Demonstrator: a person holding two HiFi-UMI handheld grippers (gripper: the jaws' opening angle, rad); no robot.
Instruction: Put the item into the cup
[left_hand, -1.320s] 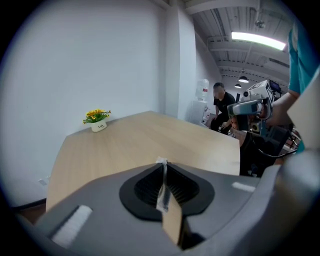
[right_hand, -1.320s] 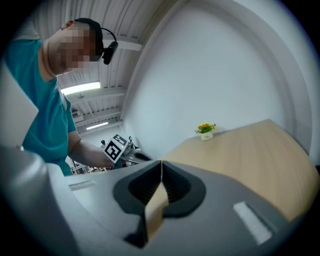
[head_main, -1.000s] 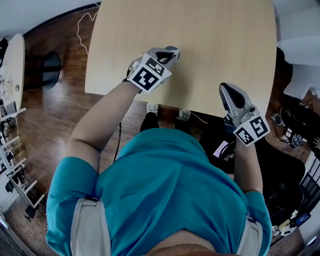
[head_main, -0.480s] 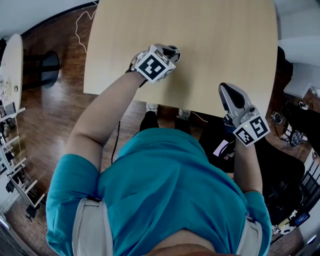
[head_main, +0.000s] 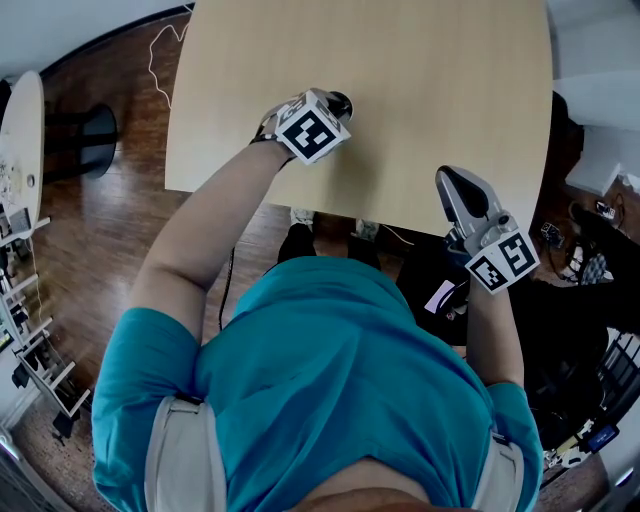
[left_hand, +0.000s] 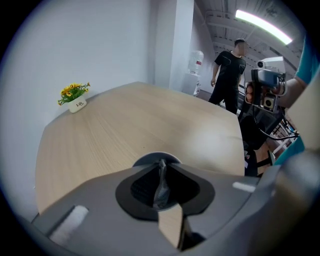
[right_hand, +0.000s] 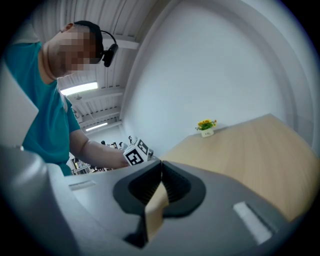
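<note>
My left gripper (head_main: 326, 108) points steeply down over a small round cup (head_main: 343, 99) on the light wooden table (head_main: 430, 90). In the left gripper view a thin grey item (left_hand: 160, 186) stands upright between the dark pads, and the cup's grey rim (left_hand: 148, 158) shows just beyond the jaw tips. The jaws have just been opening a little, with the item still pinched between them. My right gripper (head_main: 458, 190) hangs off the table's near edge at the right, shut (right_hand: 160, 164) with nothing in it.
A small white pot of yellow flowers (left_hand: 75, 100) stands at the table's far corner, also seen in the right gripper view (right_hand: 206, 127). A person in black (left_hand: 230, 75) stands beyond the table. Chair legs and cables lie on the floor (head_main: 90, 230) under the near edge.
My left gripper has shifted up the picture and sunk towards the cup, now covering more of it. The right gripper has kept still.
</note>
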